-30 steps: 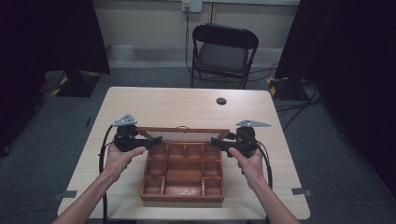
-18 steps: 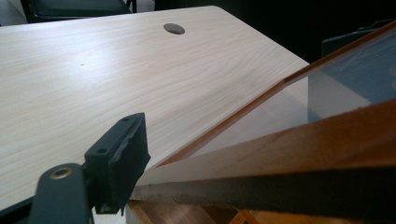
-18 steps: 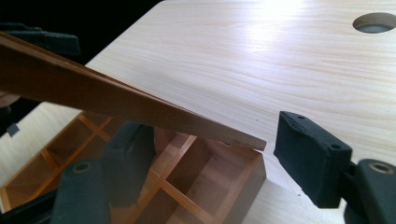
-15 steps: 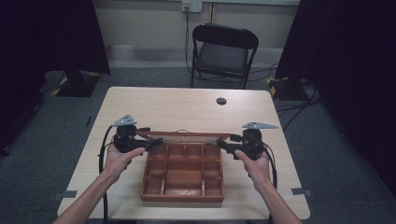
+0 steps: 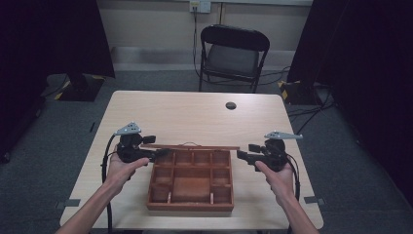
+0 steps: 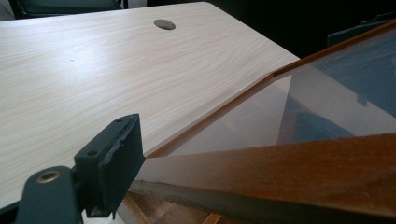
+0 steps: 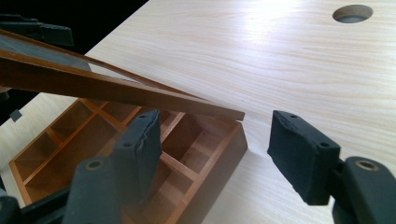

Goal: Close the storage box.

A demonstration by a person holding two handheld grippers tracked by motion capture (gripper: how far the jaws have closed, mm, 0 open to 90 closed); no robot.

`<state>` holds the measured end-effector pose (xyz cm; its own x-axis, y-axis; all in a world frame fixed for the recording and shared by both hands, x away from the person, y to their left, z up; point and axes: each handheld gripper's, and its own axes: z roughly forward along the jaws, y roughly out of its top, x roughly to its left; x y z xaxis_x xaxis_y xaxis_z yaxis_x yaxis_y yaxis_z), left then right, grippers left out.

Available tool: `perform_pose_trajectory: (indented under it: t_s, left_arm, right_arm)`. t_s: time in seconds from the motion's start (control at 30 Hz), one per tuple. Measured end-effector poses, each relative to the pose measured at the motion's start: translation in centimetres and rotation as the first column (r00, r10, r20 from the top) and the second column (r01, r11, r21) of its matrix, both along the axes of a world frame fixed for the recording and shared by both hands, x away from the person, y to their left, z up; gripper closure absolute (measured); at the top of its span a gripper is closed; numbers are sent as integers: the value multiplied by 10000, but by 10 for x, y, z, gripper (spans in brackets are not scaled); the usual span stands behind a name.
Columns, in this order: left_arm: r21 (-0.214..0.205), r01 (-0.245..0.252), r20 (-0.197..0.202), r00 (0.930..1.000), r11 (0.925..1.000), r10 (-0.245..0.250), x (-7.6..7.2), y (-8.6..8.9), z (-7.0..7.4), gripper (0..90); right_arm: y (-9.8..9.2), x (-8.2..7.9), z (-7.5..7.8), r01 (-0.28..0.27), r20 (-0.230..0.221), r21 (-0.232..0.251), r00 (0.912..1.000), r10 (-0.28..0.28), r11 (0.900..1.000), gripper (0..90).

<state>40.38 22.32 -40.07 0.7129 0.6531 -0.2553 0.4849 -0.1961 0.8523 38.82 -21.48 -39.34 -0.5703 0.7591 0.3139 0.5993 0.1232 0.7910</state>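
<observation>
On the table (image 5: 195, 114), both grippers' fingers stand apart, empty, beside the box's (image 5: 190, 187) raised lid (image 5: 192, 146).

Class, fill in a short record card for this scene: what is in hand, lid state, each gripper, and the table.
Work in hand: opening a wooden box with compartments
Lid: glass pane in a wooden frame, raised at the far edge
Left gripper: at the lid's left end, jaws just opening; one pad beside the frame
Right gripper: off the box's right side, jaws apart, nothing between them
Table: pale wood, a round hole near the far edge
</observation>
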Motion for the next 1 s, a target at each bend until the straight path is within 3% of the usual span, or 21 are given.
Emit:
perform_pose_trajectory:
  t_s: [0.2,0.3,0.67,0.83,1.0]
  left_arm:
    - [132,189,-7,9998,9997,-189,-4,0,-2,155]
    - [246,226,20,9997,9994,-226,-8,0,-3,156]
    - [266,210,60,9998,9994,-211,-12,3,-5,156]
    - [363,191,80,9998,9992,-194,-15,4,-7,157]
    - [318,80,-44,10000,9995,-78,-19,8,-12,155]
  right_arm:
    - [-3,3,9,138,157,129,9998,-140,9998,343]
    - [-2,8,17,285,412,-89,9988,-281,9996,346]
    - [25,18,50,-1071,713,292,9919,1048,9938,427]
    - [43,17,68,-1854,938,481,9791,1804,9815,445]
    - [71,12,77,-2964,857,405,9525,2922,9542,525]
